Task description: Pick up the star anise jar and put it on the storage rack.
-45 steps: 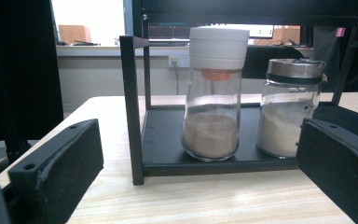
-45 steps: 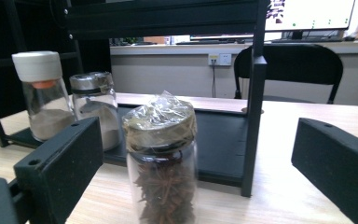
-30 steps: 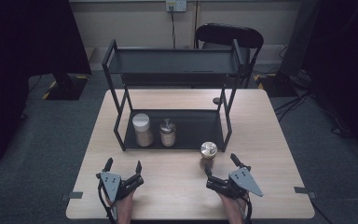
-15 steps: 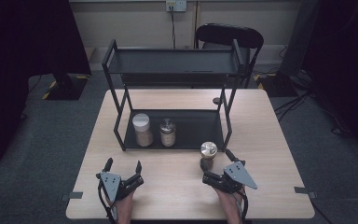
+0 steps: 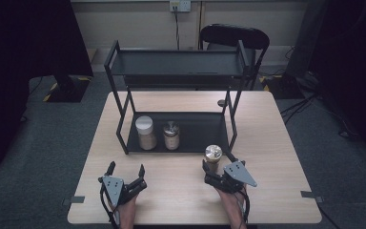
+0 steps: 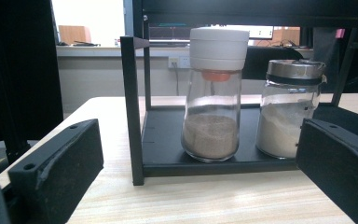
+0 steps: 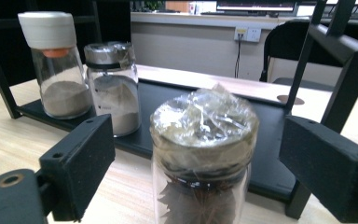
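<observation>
Two jars (image 5: 158, 133) on rack's bottom shelf (image 5: 200, 129); third jar (image 5: 213, 156) before it.

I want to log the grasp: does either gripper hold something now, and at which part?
Nothing is held. The right gripper has its jaws on either side of the foil-topped jar, closing in but clear of it. The left gripper is open.

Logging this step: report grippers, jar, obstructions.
Right gripper jaws closing around wrapped jar, not yet gripping. Left gripper open, idle. Jar on table by shelf; rack post close behind.
</observation>
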`<state>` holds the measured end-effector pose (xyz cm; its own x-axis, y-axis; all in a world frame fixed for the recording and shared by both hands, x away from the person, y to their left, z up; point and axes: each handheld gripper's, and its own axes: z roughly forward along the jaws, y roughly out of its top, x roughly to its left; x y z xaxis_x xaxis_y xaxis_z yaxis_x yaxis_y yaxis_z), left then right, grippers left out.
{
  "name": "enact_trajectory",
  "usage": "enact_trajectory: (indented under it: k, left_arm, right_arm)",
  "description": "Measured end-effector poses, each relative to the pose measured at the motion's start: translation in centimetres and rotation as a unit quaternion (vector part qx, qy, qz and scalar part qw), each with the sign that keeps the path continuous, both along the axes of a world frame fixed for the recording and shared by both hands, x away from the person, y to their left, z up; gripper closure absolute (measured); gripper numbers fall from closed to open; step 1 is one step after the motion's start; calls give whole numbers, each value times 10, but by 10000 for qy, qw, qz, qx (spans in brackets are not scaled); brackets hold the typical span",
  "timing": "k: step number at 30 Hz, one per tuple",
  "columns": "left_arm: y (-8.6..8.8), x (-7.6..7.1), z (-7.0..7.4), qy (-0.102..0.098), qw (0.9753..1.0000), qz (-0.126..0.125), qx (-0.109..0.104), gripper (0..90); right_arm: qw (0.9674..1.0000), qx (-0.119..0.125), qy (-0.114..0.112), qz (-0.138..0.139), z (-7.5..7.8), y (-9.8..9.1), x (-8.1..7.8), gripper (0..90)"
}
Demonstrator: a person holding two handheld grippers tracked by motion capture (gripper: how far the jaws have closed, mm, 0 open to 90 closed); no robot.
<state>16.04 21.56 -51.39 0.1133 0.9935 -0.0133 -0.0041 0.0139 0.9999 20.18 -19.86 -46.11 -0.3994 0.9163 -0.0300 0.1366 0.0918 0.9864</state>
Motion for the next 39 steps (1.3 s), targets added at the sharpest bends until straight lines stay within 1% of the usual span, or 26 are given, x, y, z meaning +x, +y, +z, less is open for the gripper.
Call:
enact_trajectory:
  k: [4, 7, 10, 18, 20, 26, 36, 39]
  left_arm:
    - [0, 0, 0, 0, 10000, -2, 1, 1]
    - [0, 0, 0, 3, 10000, -3, 0, 1]
    - [0, 0, 0, 4, 10000, -2, 2, 1]
    - [0, 0, 0, 0, 10000, 0, -1, 1]
    - [0, 0, 0, -2, 10000, 0, -2, 1]
    - [0, 0, 0, -8, 10000, 0, -6, 1]
    - [0, -1, -1, -17, 10000, -1, -7, 1]
    - [0, -1, -1, -16, 10000, 1, -8, 1]
  right_arm:
    - [9999, -47, 91, -33, -2, 2, 3, 135]
    - [9999, -38, 143, -73, -4, 2, 5, 152]
    - [9997, -29, 228, -62, -5, 1, 7, 168]
    - [9994, -32, 354, -44, -10, 0, 12, 190]
    - [9994, -53, 335, -37, -9, 1, 13, 201]
    - [9991, -148, 408, -38, -8, 4, 15, 215]
    - [9982, -249, 544, -42, -3, 6, 19, 302]
    - [9979, -299, 569, -68, -2, 8, 19, 304]
